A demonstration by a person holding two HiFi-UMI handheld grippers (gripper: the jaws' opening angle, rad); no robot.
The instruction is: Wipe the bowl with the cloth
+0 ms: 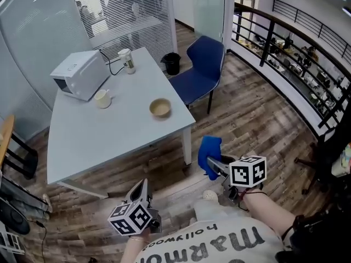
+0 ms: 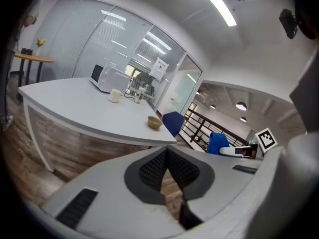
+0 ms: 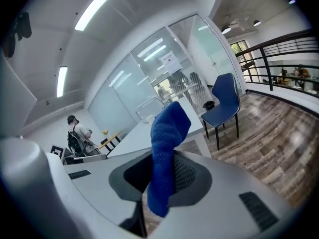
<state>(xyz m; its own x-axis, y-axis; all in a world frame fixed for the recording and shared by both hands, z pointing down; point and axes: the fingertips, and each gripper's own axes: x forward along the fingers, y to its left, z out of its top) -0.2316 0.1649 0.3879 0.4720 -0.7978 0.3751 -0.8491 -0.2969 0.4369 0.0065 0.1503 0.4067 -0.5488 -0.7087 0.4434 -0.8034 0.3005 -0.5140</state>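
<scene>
The head view looks steeply down from above, table point(image 1: 98, 141) well off at 10 o'clock; the left gripper view rides near table height, bowl point(image 2: 155, 122) near centre; the right gripper view faces the chair point(image 3: 224, 103) at 3; all share table and chair.

I am in an office. Ahead of my left gripper point(image 1: 142, 186) stands a big white table point(image 1: 109, 141) with a microwave point(image 1: 79, 74) on it. Behind the table are glass walls point(image 1: 33, 43) with blinds point(image 1: 131, 23). A blue chair point(image 1: 200, 75) stands beyond my right gripper point(image 1: 213, 164).
</scene>
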